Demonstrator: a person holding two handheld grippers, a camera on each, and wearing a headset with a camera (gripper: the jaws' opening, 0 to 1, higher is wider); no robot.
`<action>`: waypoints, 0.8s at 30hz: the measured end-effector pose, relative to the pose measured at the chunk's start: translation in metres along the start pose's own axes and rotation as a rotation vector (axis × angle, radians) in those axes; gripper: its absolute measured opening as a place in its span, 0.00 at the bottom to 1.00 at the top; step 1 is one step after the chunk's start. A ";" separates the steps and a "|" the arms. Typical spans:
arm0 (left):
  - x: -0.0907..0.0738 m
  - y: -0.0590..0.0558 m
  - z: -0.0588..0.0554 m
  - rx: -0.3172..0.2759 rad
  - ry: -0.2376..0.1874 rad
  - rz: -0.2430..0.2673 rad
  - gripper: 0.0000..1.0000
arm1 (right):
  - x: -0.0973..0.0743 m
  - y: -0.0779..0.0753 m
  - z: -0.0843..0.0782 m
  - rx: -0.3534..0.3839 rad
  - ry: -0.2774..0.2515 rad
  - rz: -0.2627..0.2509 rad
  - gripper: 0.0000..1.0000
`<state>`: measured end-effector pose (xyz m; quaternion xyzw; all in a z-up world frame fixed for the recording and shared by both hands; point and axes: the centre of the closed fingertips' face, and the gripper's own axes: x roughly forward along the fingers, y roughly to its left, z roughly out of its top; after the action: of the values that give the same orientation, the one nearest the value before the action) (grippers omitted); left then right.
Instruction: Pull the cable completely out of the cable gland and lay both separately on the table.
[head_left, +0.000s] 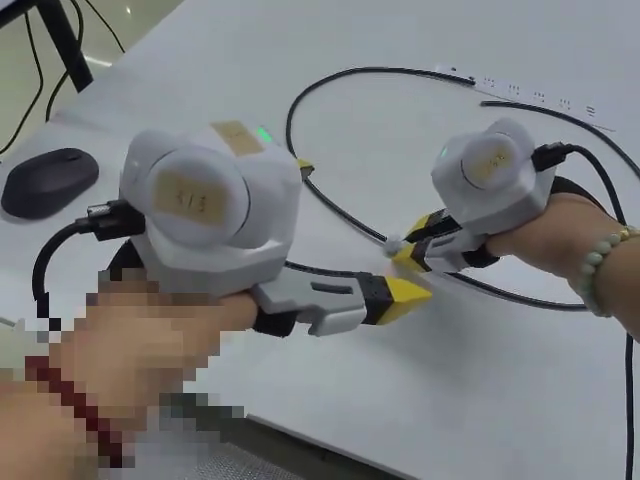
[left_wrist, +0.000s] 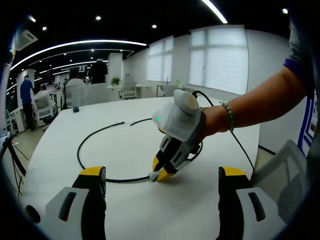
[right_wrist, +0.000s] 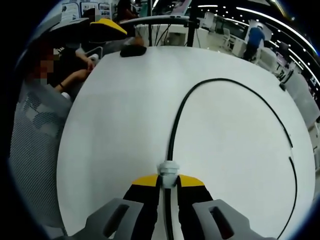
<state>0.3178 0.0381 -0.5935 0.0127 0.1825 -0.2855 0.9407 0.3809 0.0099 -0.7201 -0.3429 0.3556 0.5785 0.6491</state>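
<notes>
A long black cable loops over the white table. It runs through a small white cable gland. My right gripper is shut on the gland, and the right gripper view shows the gland pinched between the yellow tips, with the cable curving away beyond it. My left gripper is open, its jaws spread wide, just left of the gland and holding nothing. In the left gripper view my own gripper faces the right gripper and the gland.
A black mouse lies at the table's far left, and a white power strip sits at the back right. The table's near edge runs below my hands. A thin black lead trails across the right side.
</notes>
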 end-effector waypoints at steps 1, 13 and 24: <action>0.000 0.000 0.000 -0.001 -0.001 0.000 0.93 | 0.000 0.000 0.000 -0.001 -0.002 0.004 0.08; 0.002 -0.001 0.005 0.011 0.000 -0.002 0.93 | -0.002 0.000 0.000 0.014 -0.006 0.005 0.08; -0.001 -0.003 0.004 0.064 0.014 -0.030 0.91 | -0.031 0.007 0.007 0.093 -0.055 0.016 0.08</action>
<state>0.3170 0.0355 -0.5888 0.0420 0.1802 -0.3051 0.9342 0.3716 0.0008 -0.6903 -0.2934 0.3669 0.5757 0.6693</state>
